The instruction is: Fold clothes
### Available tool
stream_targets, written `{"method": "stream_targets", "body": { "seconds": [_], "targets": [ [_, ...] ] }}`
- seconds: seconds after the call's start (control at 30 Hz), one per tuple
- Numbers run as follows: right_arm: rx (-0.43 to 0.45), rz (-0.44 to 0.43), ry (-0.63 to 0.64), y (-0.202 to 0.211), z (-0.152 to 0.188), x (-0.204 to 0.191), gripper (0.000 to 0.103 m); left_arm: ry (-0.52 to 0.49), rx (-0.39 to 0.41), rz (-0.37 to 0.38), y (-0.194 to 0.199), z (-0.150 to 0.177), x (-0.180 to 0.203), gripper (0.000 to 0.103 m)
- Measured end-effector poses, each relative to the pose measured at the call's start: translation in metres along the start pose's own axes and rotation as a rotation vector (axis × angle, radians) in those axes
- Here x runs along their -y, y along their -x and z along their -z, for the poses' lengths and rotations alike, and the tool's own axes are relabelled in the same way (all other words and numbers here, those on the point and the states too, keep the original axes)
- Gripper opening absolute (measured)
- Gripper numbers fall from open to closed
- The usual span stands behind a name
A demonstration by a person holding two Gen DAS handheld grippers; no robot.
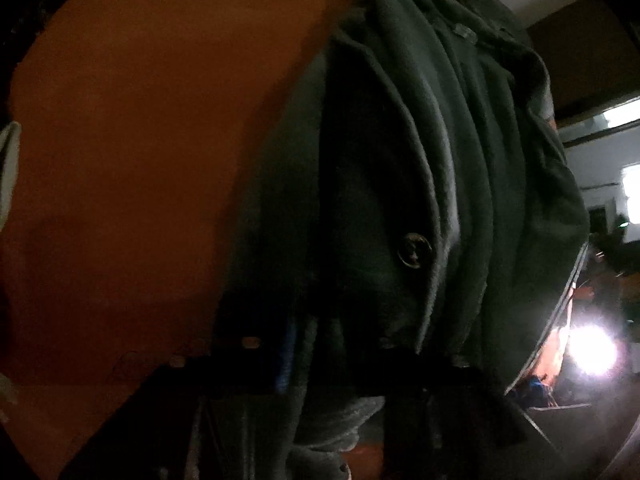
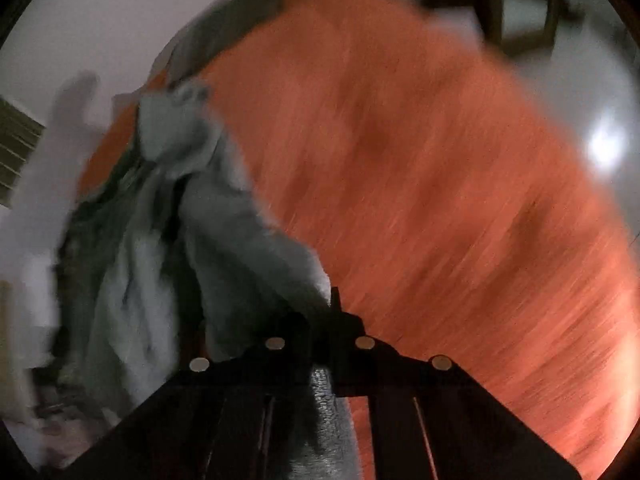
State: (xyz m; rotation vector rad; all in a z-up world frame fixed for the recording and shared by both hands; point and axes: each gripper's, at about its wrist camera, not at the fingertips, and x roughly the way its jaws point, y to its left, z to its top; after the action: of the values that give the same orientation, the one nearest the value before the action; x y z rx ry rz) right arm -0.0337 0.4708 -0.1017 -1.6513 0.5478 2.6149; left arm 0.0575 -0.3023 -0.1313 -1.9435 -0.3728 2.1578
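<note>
Garment (image 1: 460,168) was a dark grey-green fleecy piece with a button placket: one round dark button (image 1: 414,250) on the front flap, a small clear one (image 1: 464,33) higher up by the collar. In the left wrist view it hung in long vertical folds right in front of the lens, filling the middle and right of the frame, bottom hem bunched over the fingers. Orange surface (image 1: 152,152) lay behind it on the left, bare there. At the far right edge the room opened out past the cloth, with a bright light glare (image 1: 592,350) low down. Left gripper (image 1: 316,364) was dark and mostly buried in cloth; fabric ran down between its fingers, so the jaws read as clamped on the garment, though shadow hid the tips. In the right wrist view, heavily motion-blurred, the same garment (image 2: 192,216) looked paler grey-green, crumpled in a heap along the left edge of the orange surface (image 2: 420,184), one strip of it running down into the right gripper (image 2: 335,312). That gripper's jaws were together, pinching that strip between them, fingers pointing up the frame. Most of the orange surface to the right of the heap was bare; pale floor (image 2: 600,92) beyond its far edge, and a dark chair frame (image 2: 520,8) at the top right
</note>
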Motion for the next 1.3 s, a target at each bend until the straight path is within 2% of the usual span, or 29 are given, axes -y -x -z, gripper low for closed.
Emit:
{"method": "stream_targets", "body": {
  "seconds": [0.07, 0.17, 0.23, 0.27, 0.3, 0.33, 0.4, 0.47, 0.53, 0.57, 0.6, 0.63, 0.67, 0.77, 0.9, 1.0, 1.1, 1.17, 1.3],
  "targets": [
    [0.075, 0.120, 0.064, 0.016, -0.041, 0.003, 0.005, 0.029, 0.016, -0.001, 0.008, -0.002, -0.014, 0.020],
    [0.148, 0.241, 0.112, 0.025, -0.098, 0.008, 0.005, 0.060, 0.004, -0.009, 0.012, -0.005, -0.034, 0.022],
    [0.176, 0.300, 0.124, 0.023, -0.133, 0.010, 0.005, 0.069, -0.008, -0.009, 0.012, -0.008, -0.044, 0.031],
    [0.181, 0.326, 0.136, 0.018, -0.144, 0.009, 0.005, 0.074, -0.013, -0.003, 0.012, -0.009, -0.049, 0.043],
    [0.181, 0.351, 0.151, 0.012, -0.154, 0.007, 0.005, 0.080, -0.014, 0.008, 0.012, -0.013, -0.050, 0.055],
    [0.158, 0.354, 0.162, 0.000, -0.162, 0.006, 0.005, 0.085, -0.015, 0.029, 0.011, -0.015, -0.051, 0.058],
    [0.050, 0.276, 0.147, -0.031, -0.167, 0.006, 0.009, 0.079, -0.028, 0.072, 0.003, -0.018, -0.054, 0.061],
    [0.037, 0.249, 0.131, -0.032, -0.155, -0.001, 0.019, 0.061, -0.046, 0.056, -0.006, -0.023, -0.051, 0.061],
    [0.054, 0.241, 0.119, -0.026, -0.139, -0.009, 0.043, 0.042, -0.061, 0.027, -0.015, -0.027, -0.048, 0.061],
    [0.063, 0.236, 0.113, -0.022, -0.131, -0.013, 0.049, 0.038, -0.057, 0.015, -0.015, -0.027, -0.048, 0.055],
    [0.072, 0.232, 0.106, -0.019, -0.122, -0.018, 0.057, 0.036, -0.051, 0.005, -0.014, -0.027, -0.048, 0.036],
    [0.079, 0.225, 0.098, -0.015, -0.115, -0.020, 0.064, 0.035, -0.046, -0.005, -0.012, -0.028, -0.049, 0.023],
    [0.077, 0.196, 0.087, -0.009, -0.101, -0.022, 0.067, 0.041, -0.027, -0.018, -0.008, -0.029, -0.050, 0.007],
    [0.023, 0.085, 0.085, -0.006, -0.048, -0.031, 0.068, 0.089, 0.075, -0.080, 0.020, -0.034, -0.058, 0.006],
    [-0.045, 0.032, 0.074, -0.019, 0.010, -0.041, 0.068, 0.148, 0.230, -0.183, 0.073, -0.050, -0.072, 0.006],
    [-0.084, 0.015, 0.060, -0.030, 0.026, -0.043, 0.068, 0.117, 0.320, -0.301, 0.107, -0.069, -0.073, 0.006],
    [-0.104, 0.011, 0.062, -0.035, 0.033, -0.047, 0.068, 0.096, 0.354, -0.385, 0.122, -0.106, -0.070, 0.006],
    [-0.105, 0.005, 0.060, -0.035, 0.035, -0.052, 0.068, 0.076, 0.371, -0.456, 0.124, -0.134, -0.060, 0.006],
    [-0.111, -0.033, 0.063, -0.033, 0.037, -0.060, 0.068, 0.107, 0.376, -0.533, 0.102, -0.199, -0.047, 0.006]
  ]
}}
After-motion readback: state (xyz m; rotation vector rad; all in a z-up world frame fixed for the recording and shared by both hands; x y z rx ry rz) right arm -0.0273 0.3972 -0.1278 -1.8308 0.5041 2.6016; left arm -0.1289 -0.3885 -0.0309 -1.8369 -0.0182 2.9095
